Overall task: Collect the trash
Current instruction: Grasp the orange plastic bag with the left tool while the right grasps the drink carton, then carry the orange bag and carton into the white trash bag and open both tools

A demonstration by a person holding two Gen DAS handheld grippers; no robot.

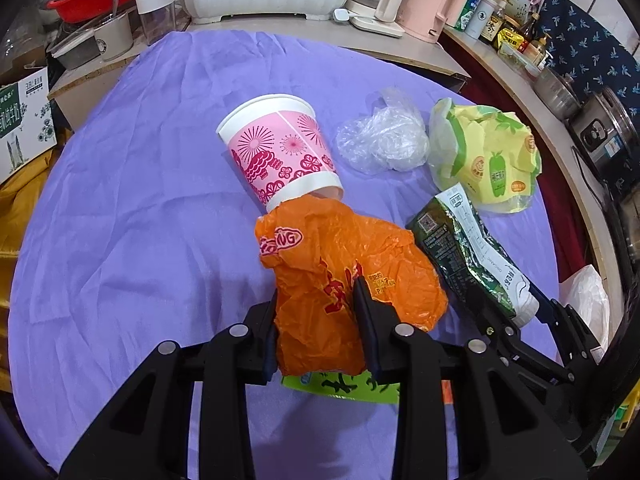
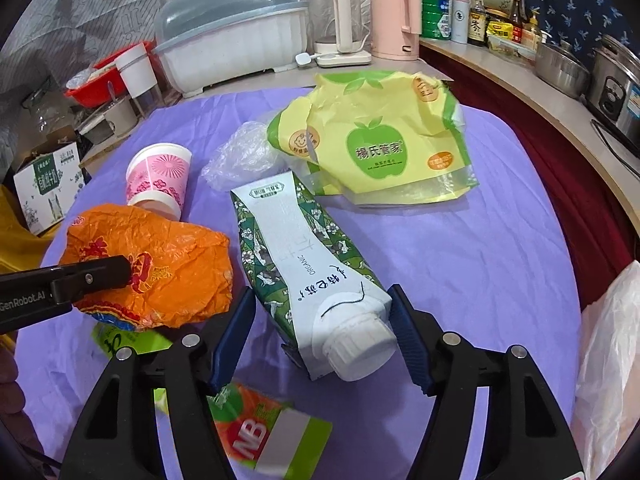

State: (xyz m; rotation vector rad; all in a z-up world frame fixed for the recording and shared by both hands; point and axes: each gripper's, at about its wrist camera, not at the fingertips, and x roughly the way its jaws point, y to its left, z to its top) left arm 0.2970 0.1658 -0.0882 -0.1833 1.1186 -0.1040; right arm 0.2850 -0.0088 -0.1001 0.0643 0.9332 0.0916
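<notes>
My left gripper [image 1: 318, 316] is shut on a crumpled orange plastic bag [image 1: 340, 264], which lies low over the purple cloth [image 1: 120, 240]. The right wrist view shows one of its fingers [image 2: 100, 274] pressed into the same orange bag [image 2: 168, 264]. My right gripper [image 2: 322, 312] straddles the cap end of a green-and-white milk carton [image 2: 304, 248], and both pads touch the carton's sides. The carton [image 1: 460, 248] lies on the cloth, its white screw cap toward that gripper.
A pink paper cup [image 1: 280, 148] lies tipped behind the orange bag. Near it are a clear plastic bag [image 1: 384, 140] and a yellow-green bag [image 2: 380, 140]. A green wrapper [image 1: 340, 388] and an orange-green packet [image 2: 260, 428] lie close in. A white bag [image 2: 608, 360] hangs right. Kitchenware lines the counters.
</notes>
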